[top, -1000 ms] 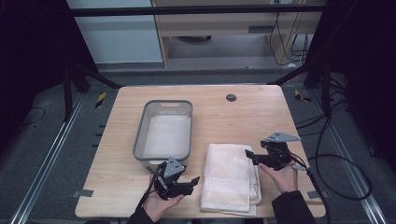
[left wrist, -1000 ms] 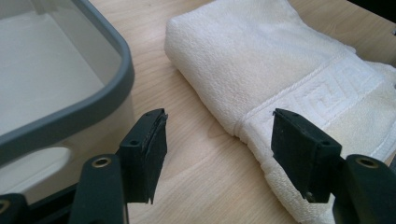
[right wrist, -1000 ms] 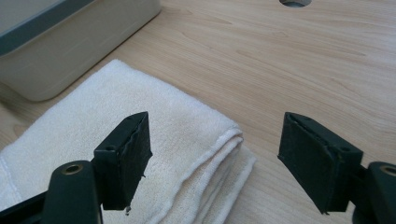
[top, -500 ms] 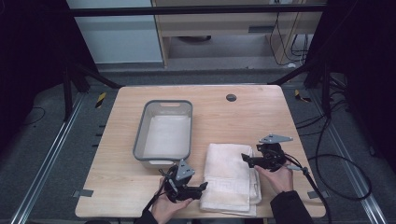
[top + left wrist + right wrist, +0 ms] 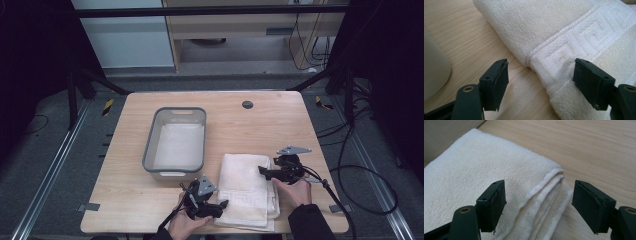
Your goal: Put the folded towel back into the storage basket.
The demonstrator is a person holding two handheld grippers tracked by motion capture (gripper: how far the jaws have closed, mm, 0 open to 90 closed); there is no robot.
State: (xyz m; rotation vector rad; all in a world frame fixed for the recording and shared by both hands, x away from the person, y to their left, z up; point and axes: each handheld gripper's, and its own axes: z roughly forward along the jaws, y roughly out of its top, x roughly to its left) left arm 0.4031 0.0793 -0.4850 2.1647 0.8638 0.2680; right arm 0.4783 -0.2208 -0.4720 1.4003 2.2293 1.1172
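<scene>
A folded white towel lies on the wooden table at the front, right of centre. My left gripper is low at the towel's near left edge. Its jaws have just been opening, and in the left gripper view they straddle the patterned hem of the towel without pressing on it. My right gripper is at the towel's right edge, open. In the right gripper view the stacked folds of the towel lie between its jaws, untouched.
A grey plastic bin stands left of the towel, its near rim close to my left gripper. A small black round hole sits at the table's far middle. Cables trail off the right edge. Bare wood lies right of the towel.
My left gripper has moved right and down to the towel's near left edge, its jaws wider. My right gripper has sunk a little toward the towel's right edge.
</scene>
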